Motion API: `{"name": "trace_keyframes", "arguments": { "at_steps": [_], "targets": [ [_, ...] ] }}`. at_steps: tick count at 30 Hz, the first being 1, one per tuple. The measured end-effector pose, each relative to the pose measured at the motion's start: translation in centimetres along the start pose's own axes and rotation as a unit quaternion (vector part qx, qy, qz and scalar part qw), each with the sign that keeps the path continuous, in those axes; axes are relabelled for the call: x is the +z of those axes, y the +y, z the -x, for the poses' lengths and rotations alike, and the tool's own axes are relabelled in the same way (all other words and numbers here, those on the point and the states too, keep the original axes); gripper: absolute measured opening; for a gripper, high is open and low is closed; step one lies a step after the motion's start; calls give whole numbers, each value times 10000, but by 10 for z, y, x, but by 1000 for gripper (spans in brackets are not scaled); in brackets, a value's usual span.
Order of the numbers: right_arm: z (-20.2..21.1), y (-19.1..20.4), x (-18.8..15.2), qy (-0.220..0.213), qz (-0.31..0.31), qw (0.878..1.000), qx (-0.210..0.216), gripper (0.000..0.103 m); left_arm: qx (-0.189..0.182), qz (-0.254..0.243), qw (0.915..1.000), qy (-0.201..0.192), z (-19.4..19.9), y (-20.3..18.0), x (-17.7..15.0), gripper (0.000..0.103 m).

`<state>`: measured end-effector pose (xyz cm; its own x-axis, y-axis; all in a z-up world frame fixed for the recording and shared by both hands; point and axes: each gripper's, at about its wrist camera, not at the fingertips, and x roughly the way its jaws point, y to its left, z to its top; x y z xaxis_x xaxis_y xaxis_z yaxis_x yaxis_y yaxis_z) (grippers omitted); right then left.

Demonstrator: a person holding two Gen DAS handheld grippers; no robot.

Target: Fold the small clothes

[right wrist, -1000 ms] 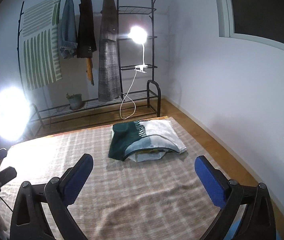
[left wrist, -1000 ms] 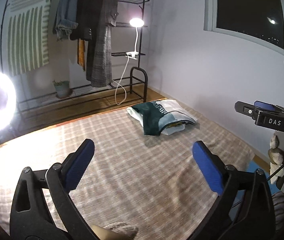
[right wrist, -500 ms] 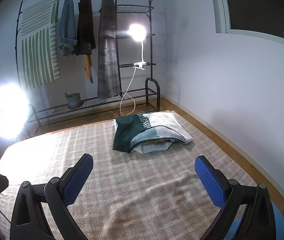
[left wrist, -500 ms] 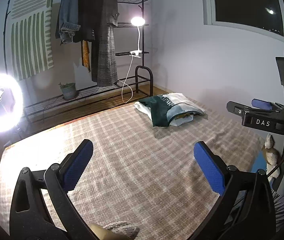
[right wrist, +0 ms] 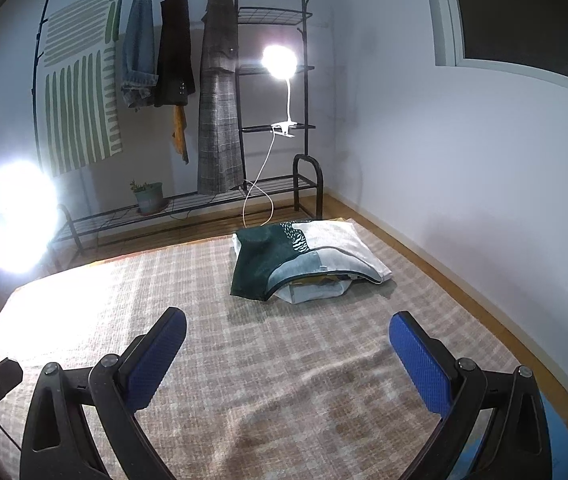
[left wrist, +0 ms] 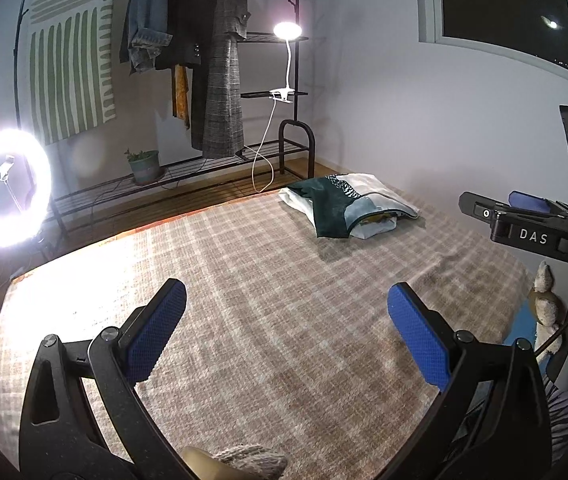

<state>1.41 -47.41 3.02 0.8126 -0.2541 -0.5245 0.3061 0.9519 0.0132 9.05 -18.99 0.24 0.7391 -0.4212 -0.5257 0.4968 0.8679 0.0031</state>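
Note:
A stack of folded small clothes [left wrist: 347,208], dark green, white and pale blue, lies at the far right corner of a plaid-covered bed [left wrist: 244,300]. It also shows in the right wrist view [right wrist: 303,264] on the same bed [right wrist: 284,380]. My left gripper [left wrist: 284,336] is open and empty, held above the bed's near half, well short of the stack. My right gripper [right wrist: 287,360] is open and empty, also above the bed in front of the stack. In the left wrist view the right gripper's body [left wrist: 531,232] shows at the right edge.
A black clothes rack [right wrist: 220,92] with hanging coats, a striped cloth and a clip lamp [right wrist: 280,60] stands beyond the bed. A ring light [left wrist: 4,188] glares at the left. Soft toys [left wrist: 543,296] sit by the right wall. A window [left wrist: 503,4] is at upper right.
Both grippers have risen and tilted slightly, so the stack and rack sit a little differently in view. Both stay open and empty. The clothes have not moved.

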Motion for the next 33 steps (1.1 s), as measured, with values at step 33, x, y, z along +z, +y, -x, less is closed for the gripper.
{"name": "trace_keyframes", "arguments": {
  "at_steps": [33],
  "targets": [
    [4, -2, -1, -65, -28, 9999, -111, 103, -61, -48, 10000, -47, 7, -8, 5, 102]
  ]
}}
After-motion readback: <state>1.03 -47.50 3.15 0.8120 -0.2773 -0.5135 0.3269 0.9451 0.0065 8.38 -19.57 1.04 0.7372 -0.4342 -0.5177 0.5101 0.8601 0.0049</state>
